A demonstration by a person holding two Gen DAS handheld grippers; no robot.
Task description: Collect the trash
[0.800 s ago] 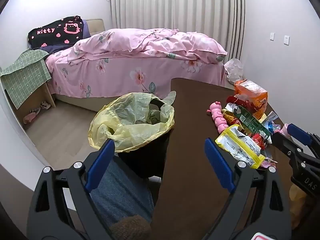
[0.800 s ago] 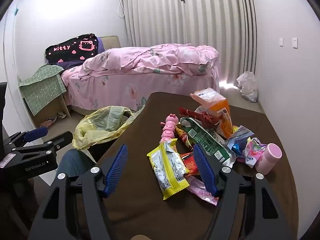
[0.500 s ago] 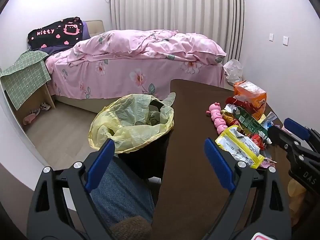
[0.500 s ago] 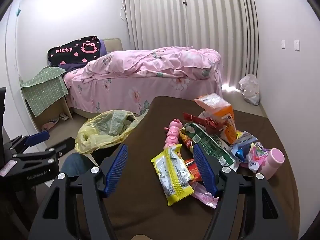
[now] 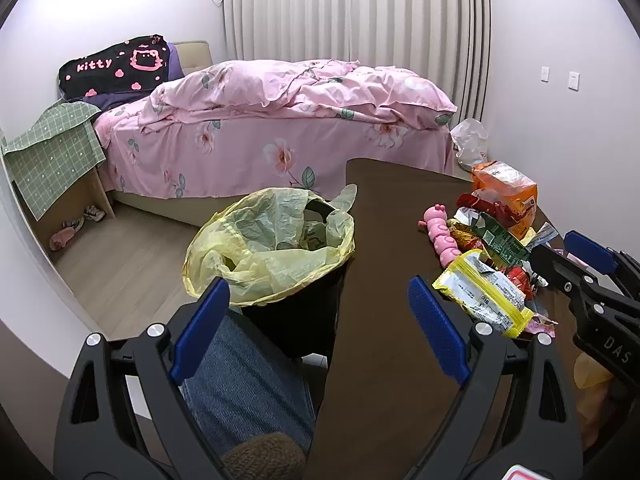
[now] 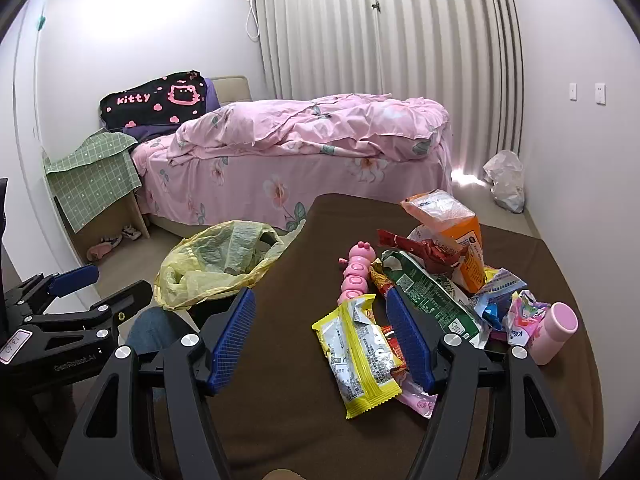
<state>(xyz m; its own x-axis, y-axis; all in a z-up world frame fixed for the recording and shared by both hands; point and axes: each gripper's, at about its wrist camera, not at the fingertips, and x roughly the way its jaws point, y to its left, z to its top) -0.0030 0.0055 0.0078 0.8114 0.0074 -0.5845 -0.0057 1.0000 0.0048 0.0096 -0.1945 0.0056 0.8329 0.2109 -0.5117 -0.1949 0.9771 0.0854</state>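
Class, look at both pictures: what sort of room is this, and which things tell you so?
Most likely a bedroom in a home. A bed with a pink flowered cover stands by long curtains, and slippers lie on the floor beside it. In front, a brown table holds snack wrappers.

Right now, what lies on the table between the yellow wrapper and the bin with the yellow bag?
Nothing: in the right wrist view, bare brown table separates the yellow wrapper from the bin bag.
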